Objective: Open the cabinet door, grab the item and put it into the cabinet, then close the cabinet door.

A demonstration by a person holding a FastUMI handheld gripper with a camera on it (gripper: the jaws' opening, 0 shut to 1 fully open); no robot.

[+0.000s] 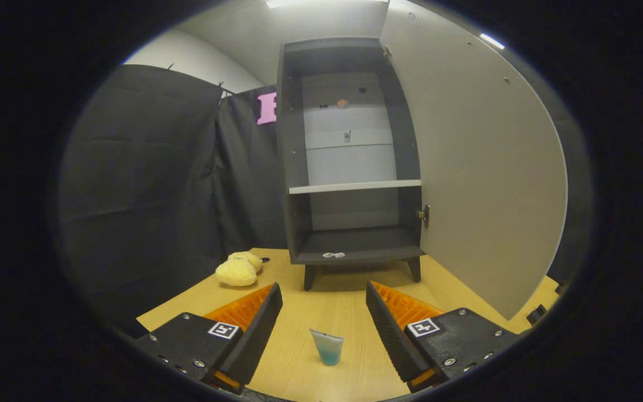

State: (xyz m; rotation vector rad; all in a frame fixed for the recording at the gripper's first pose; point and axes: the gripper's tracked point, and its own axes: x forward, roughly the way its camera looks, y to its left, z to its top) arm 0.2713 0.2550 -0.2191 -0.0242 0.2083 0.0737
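Black cloth walls back a pale wooden worktop [344, 312]. At ten o'clock from the tongs [324, 306] lies a yellow plush toy [238, 270], near the cabinet's left leg. Between the fingers — spread wide, touching nothing — a small blue cup [327, 347] stands upright on the wood. Straight ahead at twelve o'clock stands the dark cabinet [349, 151], one shelf [355, 186] across its middle. Its door [483, 167] is swung fully open at two o'clock — hinged on the right side.
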